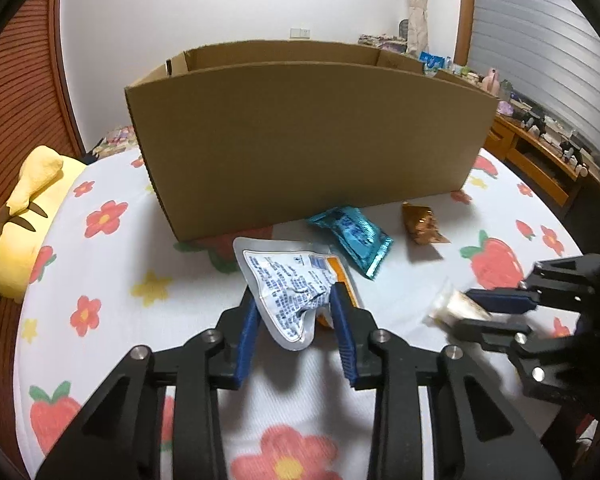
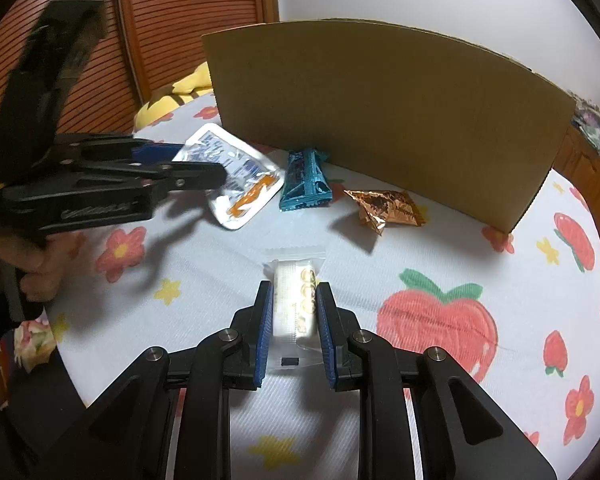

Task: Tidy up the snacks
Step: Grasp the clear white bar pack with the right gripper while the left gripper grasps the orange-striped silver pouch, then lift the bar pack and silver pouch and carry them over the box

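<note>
While your left claw (image 1: 294, 304) pinches the white pouch (image 1: 284, 280) just before the cardboard box (image 1: 300, 136) and your right claw (image 2: 292, 300) holds the clear-wrapped snack (image 2: 294, 296), lift both clear over the box wall.

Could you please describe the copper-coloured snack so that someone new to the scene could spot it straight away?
Find the big cardboard box standing on the flowered cloth. Three wrappers lie along its near wall; the copper foil snack is the rightmost, beside the blue packet. It alone is shiny orange-brown and crumpled to points, with no gripper on it.
</note>
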